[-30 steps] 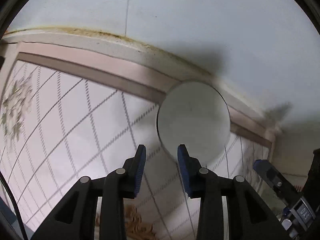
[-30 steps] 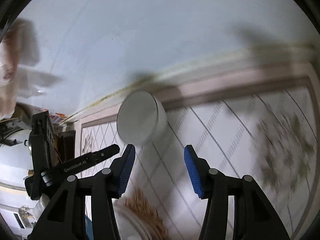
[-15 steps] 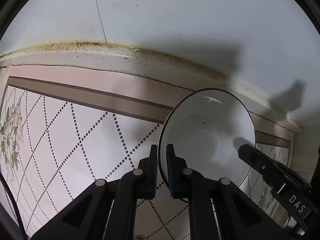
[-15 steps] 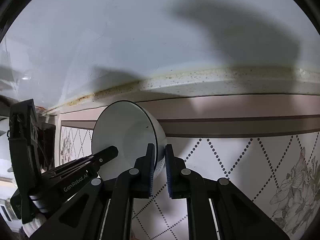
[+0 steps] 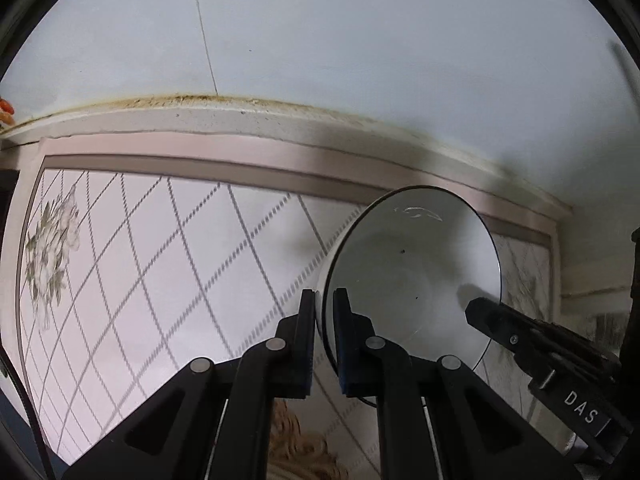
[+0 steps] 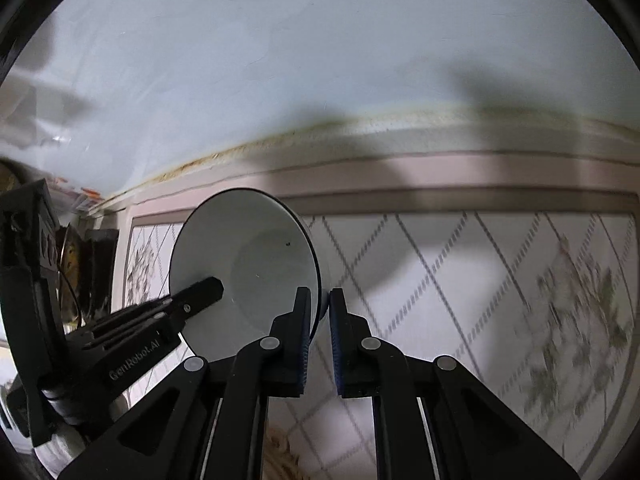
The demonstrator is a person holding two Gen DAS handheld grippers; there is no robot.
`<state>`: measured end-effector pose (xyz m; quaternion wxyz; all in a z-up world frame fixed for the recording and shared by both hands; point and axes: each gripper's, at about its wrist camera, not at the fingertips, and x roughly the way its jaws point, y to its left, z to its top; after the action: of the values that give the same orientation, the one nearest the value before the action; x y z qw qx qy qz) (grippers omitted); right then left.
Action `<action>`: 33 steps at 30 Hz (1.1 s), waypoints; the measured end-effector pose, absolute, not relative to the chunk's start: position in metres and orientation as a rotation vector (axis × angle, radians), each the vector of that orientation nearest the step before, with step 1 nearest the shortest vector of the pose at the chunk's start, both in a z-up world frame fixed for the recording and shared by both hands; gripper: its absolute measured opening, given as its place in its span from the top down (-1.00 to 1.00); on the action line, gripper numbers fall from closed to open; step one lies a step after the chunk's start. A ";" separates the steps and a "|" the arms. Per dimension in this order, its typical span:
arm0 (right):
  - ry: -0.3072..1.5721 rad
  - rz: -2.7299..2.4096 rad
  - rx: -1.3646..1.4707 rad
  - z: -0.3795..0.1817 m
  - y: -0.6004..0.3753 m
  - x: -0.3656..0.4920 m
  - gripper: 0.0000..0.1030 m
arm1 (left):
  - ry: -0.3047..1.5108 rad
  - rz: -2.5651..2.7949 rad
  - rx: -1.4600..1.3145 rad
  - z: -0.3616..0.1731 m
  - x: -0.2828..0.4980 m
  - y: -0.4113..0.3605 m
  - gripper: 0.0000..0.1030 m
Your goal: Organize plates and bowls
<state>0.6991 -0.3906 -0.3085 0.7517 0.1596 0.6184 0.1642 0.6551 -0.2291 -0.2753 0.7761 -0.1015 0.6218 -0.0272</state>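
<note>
Jaws of left gripper (image 5: 324, 336) and right gripper (image 6: 319, 336) pinch rim of smooth round white bowl (image 5: 416, 276).

Bowl (image 5: 412, 276) white, thin dark rim, small dark specks inside. Bench (image 5: 132, 264) covering pale, grey dotted diamond lattice, faded flower prints, pink-and-brown border. Wall (image 5: 360, 60) pale blue-grey. Gripper bodies black, pads (image 6: 334, 344) blue.

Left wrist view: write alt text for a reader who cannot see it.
The left hand-held gripper pinches the rim of a white bowl, tipped on its side with its opening facing the camera. The right hand-held gripper reaches in from the right at the bowl's opposite rim. Behind lie a diamond-patterned tablecloth and a pale wall.
</note>
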 end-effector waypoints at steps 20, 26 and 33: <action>1.284 0.245 0.422 -0.234 -0.467 0.479 0.78 | 1.337 -0.301 -0.092 -0.230 0.485 -0.286 0.85; 1.299 0.192 0.454 -0.242 -0.489 0.426 0.78 | 1.366 -0.356 -0.033 -0.239 0.448 -0.309 0.85; 1.328 0.148 0.504 -0.263 -0.507 0.395 0.78 | 1.409 -0.380 0.020 -0.262 0.426 -0.329 0.85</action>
<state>0.3947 -0.5069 -0.2634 0.7558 0.2313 0.6088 0.0679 0.4263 -0.3285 -0.2617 0.7453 0.0092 0.6436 -0.1735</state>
